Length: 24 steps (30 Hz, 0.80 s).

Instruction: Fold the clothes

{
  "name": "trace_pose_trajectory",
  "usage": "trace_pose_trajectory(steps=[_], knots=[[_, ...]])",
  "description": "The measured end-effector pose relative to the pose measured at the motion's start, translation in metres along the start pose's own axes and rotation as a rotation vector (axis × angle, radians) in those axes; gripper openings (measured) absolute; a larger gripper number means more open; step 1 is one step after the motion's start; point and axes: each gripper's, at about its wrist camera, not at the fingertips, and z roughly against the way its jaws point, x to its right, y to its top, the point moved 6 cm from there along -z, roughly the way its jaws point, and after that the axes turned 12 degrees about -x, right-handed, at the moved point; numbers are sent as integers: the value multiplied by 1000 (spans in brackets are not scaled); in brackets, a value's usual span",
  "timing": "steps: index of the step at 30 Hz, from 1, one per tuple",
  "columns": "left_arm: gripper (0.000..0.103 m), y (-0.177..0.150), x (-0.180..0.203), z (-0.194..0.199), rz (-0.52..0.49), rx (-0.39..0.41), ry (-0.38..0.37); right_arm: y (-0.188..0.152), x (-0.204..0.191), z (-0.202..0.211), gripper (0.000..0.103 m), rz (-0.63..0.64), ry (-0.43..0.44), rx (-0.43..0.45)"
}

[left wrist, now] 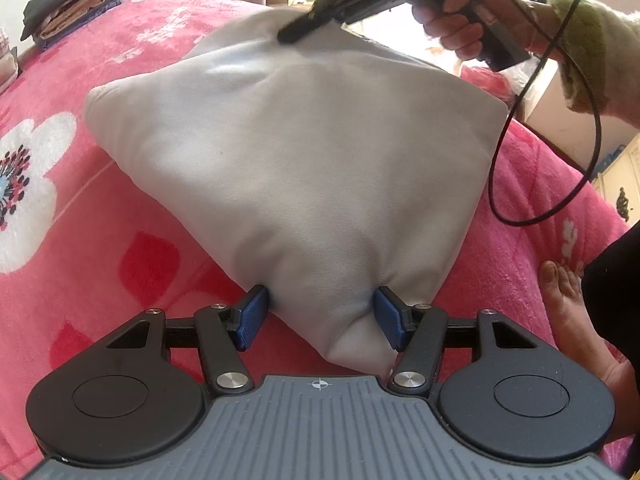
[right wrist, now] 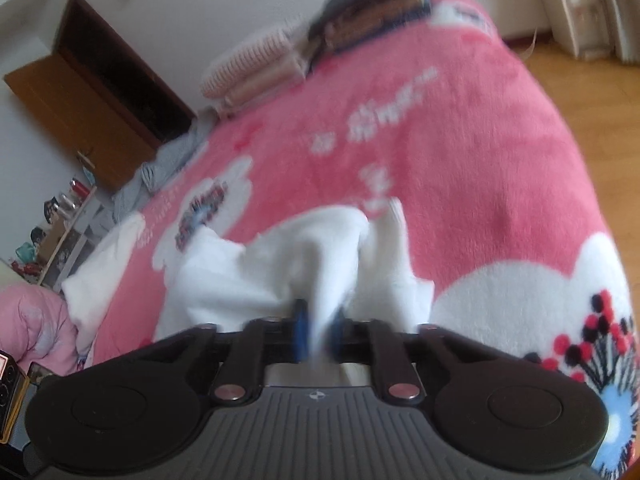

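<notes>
— Grip on the left?
— Left hand-held gripper (left wrist: 320, 318) stands wide apart, pads (left wrist: 251, 317) flanking the near corner of the pale cloth (left wrist: 296, 152) on the bed (left wrist: 100, 272).
— Right one?
— Right hand-held gripper (right wrist: 319, 330) pinches the cloth's far corner, lifted. Its long axis runs gripper to gripper.

Bright daylight enters from twelve o'clock in the left wrist view, overexposing the background. The right wrist view is motion-blurred throughout. Fisheye curvature bends both frames' edges.
</notes>
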Motion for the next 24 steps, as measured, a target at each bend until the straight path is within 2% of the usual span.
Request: trace_pose_trajectory(steps=[3,5,11,14,16,18,21,24], knots=[[59,1,1,1,-6,4,3,-6,-10,24,7,4,-21,105],[59,1,2,2,-10,6,5,-12,-11,32,7,5,-55,141],[59,4,1,5,-5,16,-1,-15,16,7,7,-46,-82,96],[59,4,0,6,13,17,-12,-17,25,1,10,-66,-85,93],[59,3,0,6,17,17,-15,-19,28,7,17,-112,-67,95],[59,3,0,6,19,18,-19,-21,29,22,25,-142,-90,105],[59,4,-1,6,13,22,-27,-29,22,52,27,-109,-189,145],[59,4,-1,7,2,24,-40,-44,-15,77,24,49,-188,155]])
